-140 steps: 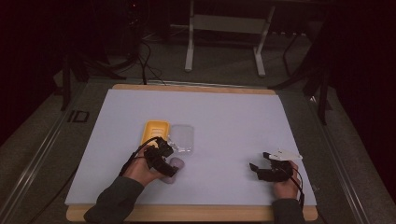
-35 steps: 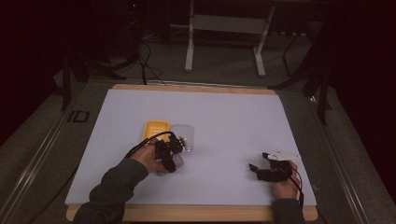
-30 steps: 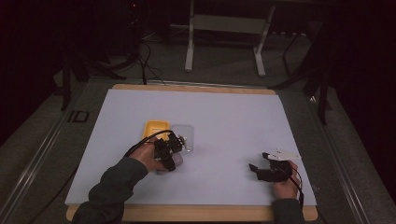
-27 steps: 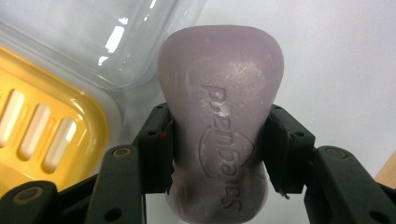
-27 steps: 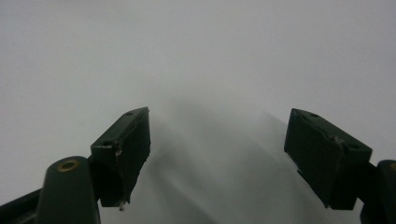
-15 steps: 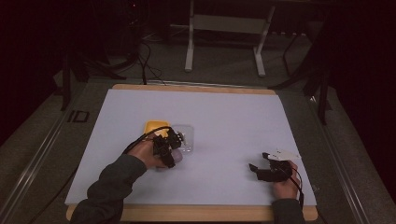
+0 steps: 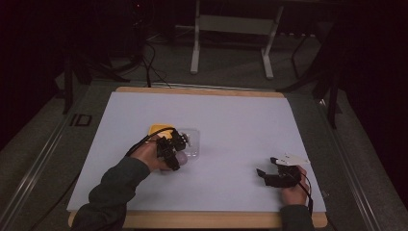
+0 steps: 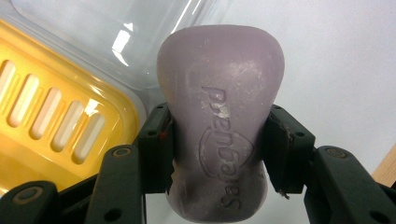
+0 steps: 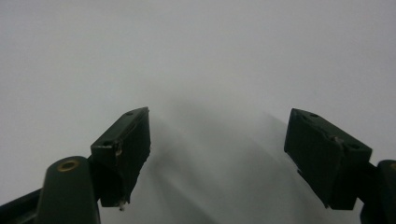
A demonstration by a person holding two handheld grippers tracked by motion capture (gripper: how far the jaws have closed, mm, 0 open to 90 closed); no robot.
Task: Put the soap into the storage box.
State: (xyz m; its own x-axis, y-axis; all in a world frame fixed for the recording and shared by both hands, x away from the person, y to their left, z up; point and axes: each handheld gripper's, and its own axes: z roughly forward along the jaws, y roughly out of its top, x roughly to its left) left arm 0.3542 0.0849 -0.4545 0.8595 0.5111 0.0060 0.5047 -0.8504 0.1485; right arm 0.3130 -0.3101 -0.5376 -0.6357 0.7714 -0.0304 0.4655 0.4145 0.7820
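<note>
Soap bar [image 8: 219,116] (lilac) between left claw [image 8: 217,158] pads.

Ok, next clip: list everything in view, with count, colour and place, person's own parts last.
soap bar: 1, pale purple, clamped between the left gripper's jaws
soap dish: 1, yellow, slotted, left-centre of the table
clear lid: 1, transparent, right beside the soap dish
table: 1, white top with wooden edge
metal stand: 1, pale grey, on the floor behind the table
cables: several, black, on the floor behind the table
left gripper: 1, black, shut on the soap bar by the dish
right gripper: 1, black, jaws open, near the table's right front
</note>
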